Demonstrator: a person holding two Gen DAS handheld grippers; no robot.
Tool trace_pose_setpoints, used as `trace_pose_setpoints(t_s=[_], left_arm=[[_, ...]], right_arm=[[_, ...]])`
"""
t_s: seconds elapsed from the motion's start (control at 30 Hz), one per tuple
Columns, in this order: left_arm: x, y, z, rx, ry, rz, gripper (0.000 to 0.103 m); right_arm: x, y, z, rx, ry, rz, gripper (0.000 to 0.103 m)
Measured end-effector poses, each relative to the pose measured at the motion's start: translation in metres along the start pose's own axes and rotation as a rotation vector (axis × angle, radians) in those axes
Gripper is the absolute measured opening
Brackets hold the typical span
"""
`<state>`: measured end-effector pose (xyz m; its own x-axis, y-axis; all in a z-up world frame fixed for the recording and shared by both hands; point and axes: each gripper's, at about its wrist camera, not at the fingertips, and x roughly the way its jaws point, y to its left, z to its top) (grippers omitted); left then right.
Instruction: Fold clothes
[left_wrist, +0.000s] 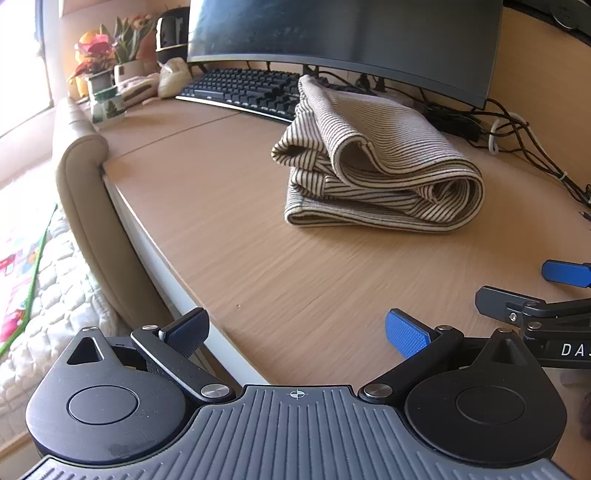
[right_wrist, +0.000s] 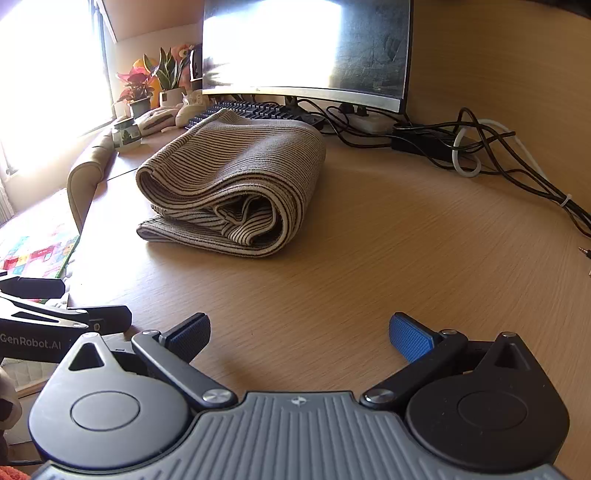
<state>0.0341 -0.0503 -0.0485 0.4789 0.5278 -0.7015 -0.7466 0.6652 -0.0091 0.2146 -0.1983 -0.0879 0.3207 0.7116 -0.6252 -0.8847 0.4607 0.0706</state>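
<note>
Cream black-striped knit garment (left_wrist: 380, 162) lies folded in a loose bundle mid wooden bench (left_wrist: 229, 236), near black keyboard (left_wrist: 243, 88); left tongs (left_wrist: 295, 334) and right tongs (right_wrist: 299, 338) spread, holding nothing, over bare wood.

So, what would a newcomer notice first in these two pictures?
First, the folded striped garment lying mid-desk before the keyboard. Then the curved monitor behind it, and both open grippers, left gripper and right gripper, held apart from the cloth.
</note>
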Motion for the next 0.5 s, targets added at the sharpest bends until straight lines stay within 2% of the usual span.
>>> trace_pose_setpoints(t_s=[0.5], left_arm=[[-0.0014,-0.0010,-0.0018,-0.001,0.004,-0.005,0.103]], right_arm=[[0.0002,0.0014,-0.0004,-0.005,0.002,-0.004,0.103]])
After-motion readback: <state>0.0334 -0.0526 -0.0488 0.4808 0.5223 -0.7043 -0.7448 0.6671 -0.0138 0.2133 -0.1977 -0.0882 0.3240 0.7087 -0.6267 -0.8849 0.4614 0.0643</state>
